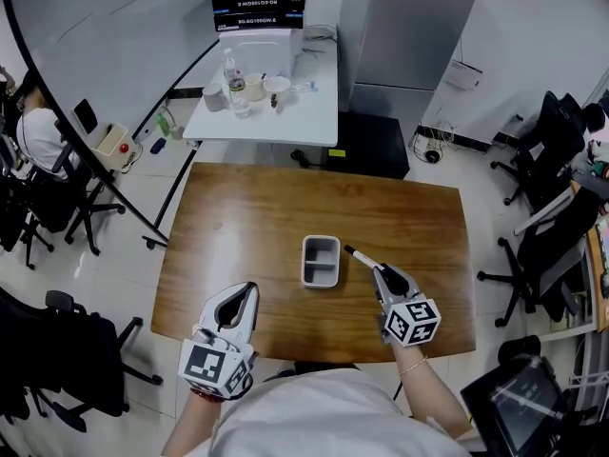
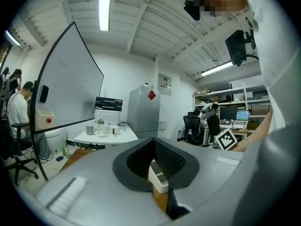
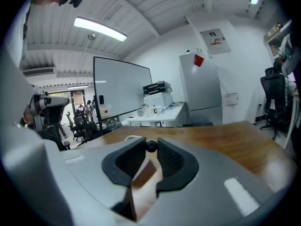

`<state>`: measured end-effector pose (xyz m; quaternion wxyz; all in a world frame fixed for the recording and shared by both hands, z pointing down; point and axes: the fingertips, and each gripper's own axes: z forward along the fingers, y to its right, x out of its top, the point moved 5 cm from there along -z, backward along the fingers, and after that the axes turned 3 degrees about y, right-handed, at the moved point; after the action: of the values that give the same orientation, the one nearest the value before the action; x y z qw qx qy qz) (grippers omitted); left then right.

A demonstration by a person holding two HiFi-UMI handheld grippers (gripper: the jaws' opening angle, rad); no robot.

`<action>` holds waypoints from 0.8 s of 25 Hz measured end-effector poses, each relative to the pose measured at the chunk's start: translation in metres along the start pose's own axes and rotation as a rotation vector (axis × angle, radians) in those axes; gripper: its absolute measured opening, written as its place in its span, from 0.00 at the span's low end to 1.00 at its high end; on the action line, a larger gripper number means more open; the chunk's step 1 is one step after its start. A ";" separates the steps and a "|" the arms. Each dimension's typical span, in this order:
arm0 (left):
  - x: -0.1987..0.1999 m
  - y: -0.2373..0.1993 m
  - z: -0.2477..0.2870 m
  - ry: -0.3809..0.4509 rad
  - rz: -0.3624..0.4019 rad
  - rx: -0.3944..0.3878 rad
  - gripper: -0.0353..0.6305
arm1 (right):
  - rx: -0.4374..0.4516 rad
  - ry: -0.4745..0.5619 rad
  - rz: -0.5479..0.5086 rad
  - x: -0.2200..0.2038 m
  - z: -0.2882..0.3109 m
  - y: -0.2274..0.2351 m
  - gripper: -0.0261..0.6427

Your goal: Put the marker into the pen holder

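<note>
Our right hand-held gripper (image 1: 381,272) clamps the marker (image 1: 360,257) near one end, just right of the pen holder (image 1: 305,261); we judge it light, stiff and slippery.

The marker (image 1: 360,258), slim and white with a black end, sits pinched in the right gripper (image 1: 379,270), slanting toward 10 o'clock. The pen holder (image 1: 321,261), a pale grey open box with two compartments, stands just beside it at 9 o'clock, mid-table (image 1: 238,217).
</note>
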<state>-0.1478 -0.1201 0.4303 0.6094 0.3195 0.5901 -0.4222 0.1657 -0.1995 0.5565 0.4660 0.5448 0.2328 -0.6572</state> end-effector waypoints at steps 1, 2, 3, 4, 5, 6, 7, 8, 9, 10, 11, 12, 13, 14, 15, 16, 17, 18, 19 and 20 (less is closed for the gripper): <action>-0.001 0.002 0.002 -0.001 0.001 -0.007 0.06 | -0.019 -0.020 0.003 -0.013 -0.001 0.006 0.14; -0.001 0.004 0.003 -0.003 0.003 -0.012 0.06 | -0.036 -0.040 -0.004 -0.024 -0.001 0.011 0.14; 0.000 0.006 0.004 -0.005 0.004 -0.014 0.06 | -0.049 -0.060 -0.015 -0.034 0.000 0.014 0.14; 0.000 0.007 0.004 -0.007 0.005 -0.015 0.06 | -0.059 -0.081 -0.025 -0.043 0.001 0.015 0.14; -0.001 0.007 0.003 -0.009 0.006 -0.013 0.06 | -0.063 -0.103 -0.034 -0.051 0.002 0.016 0.14; -0.001 0.006 0.002 -0.011 0.007 -0.009 0.06 | -0.065 -0.125 -0.044 -0.058 0.003 0.015 0.14; -0.001 0.005 0.001 -0.013 0.006 -0.002 0.06 | -0.065 -0.148 -0.058 -0.063 0.003 0.015 0.14; 0.000 0.003 0.000 -0.015 0.005 0.005 0.06 | -0.065 -0.172 -0.076 -0.068 0.004 0.014 0.14; 0.001 0.002 -0.001 -0.016 0.004 0.011 0.06 | -0.065 -0.196 -0.094 -0.072 0.004 0.013 0.14; 0.001 0.000 -0.001 -0.015 0.003 0.017 0.06 | -0.064 -0.217 -0.110 -0.076 0.004 0.013 0.16; 0.001 -0.001 -0.002 -0.013 0.001 0.021 0.06 | -0.064 -0.235 -0.121 -0.079 0.003 0.012 0.21; 0.000 -0.002 -0.003 -0.012 -0.002 0.024 0.06 | -0.066 -0.248 -0.125 -0.082 0.001 0.012 0.26; -0.001 -0.004 -0.004 -0.010 -0.005 0.026 0.06 | -0.070 -0.258 -0.125 -0.085 -0.001 0.013 0.29; -0.001 -0.005 -0.004 -0.010 -0.008 0.028 0.06 | -0.074 -0.263 -0.121 -0.086 -0.003 0.013 0.29; -0.001 -0.006 -0.005 -0.009 -0.010 0.030 0.06 | -0.077 -0.265 -0.118 -0.087 -0.006 0.014 0.29; -0.001 -0.007 -0.005 -0.009 -0.011 0.031 0.06 | -0.080 -0.264 -0.116 -0.087 -0.009 0.014 0.29; -0.001 -0.007 -0.006 -0.006 -0.012 0.031 0.06 | -0.083 -0.262 -0.116 -0.086 -0.012 0.014 0.29; 0.000 -0.007 -0.006 -0.002 -0.012 0.028 0.06 | -0.086 -0.258 -0.114 -0.084 -0.016 0.014 0.29; 0.000 -0.007 -0.007 0.002 -0.011 0.024 0.06 | -0.090 -0.253 -0.112 -0.082 -0.020 0.014 0.29; 0.000 -0.006 -0.009 0.005 -0.010 0.018 0.06 | -0.094 -0.245 -0.109 -0.079 -0.024 0.012 0.29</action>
<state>-0.1567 -0.1150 0.4302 0.6028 0.3234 0.5893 -0.4298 0.1860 -0.1572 0.6256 0.4797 0.4245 0.2340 -0.7314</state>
